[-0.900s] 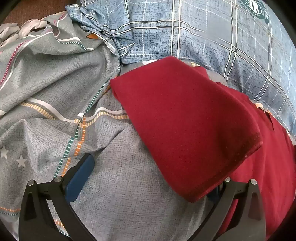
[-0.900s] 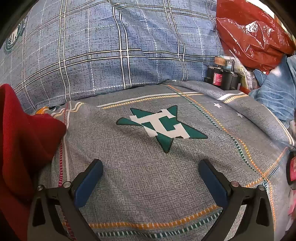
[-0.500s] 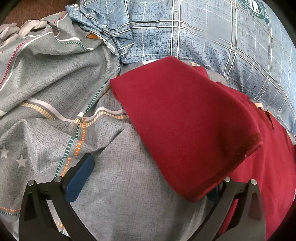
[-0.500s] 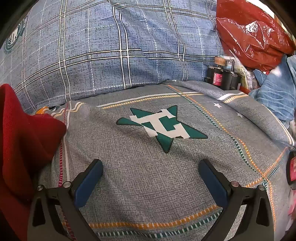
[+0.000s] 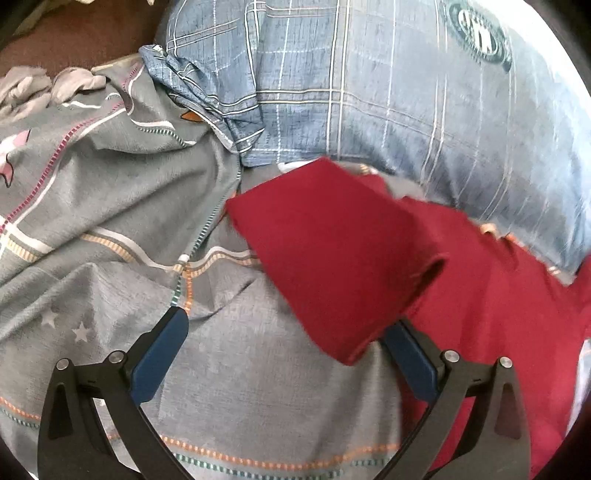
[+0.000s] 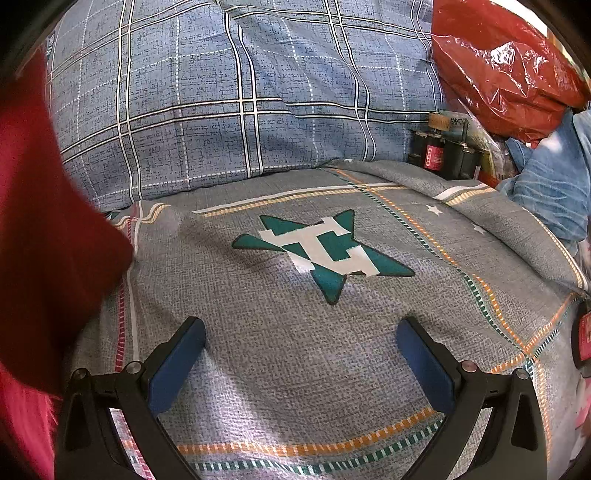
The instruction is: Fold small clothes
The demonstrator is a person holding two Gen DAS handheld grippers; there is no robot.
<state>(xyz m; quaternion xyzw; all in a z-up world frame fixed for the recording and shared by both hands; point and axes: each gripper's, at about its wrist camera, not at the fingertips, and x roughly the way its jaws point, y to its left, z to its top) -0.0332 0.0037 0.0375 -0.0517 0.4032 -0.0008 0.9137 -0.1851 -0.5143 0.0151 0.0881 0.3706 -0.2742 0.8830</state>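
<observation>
The left gripper [image 5: 286,332] pointed forward and down over the grey sheet [image 5: 110,206], its blue pads [image 5: 159,354] spread wide with nothing between them. The red garment [image 5: 332,251] lay folded on the sheet ahead and to the right, one sleeve-like flap doubled over the rest. The flap's lowest corner hung in front of the right pad and hid its tip; whether cloth and pad touched could not be told. The left pad sat well apart from the garment, above bare sheet near two small pale stars [image 5: 64,325]. Behind the garment rose a blue plaid pillow [image 5: 406,92], bearing a round dark badge [image 5: 480,33] at the upper right.

The right gripper [image 6: 301,332] was likewise aimed forward and down over the sheet [image 6: 295,350], pads [image 6: 173,365] wide apart and empty. Just ahead of them, centred between the fingers, was a green star print [image 6: 325,251] with a white letter. The garment [image 6: 44,240] filled the left edge of this view, blurred, clear of the left pad. The pillow [image 6: 221,92] stood behind. At the upper right were a red plastic bag [image 6: 498,66], some dark bottles [image 6: 443,151] and a pale blue cloth [image 6: 554,184].
</observation>
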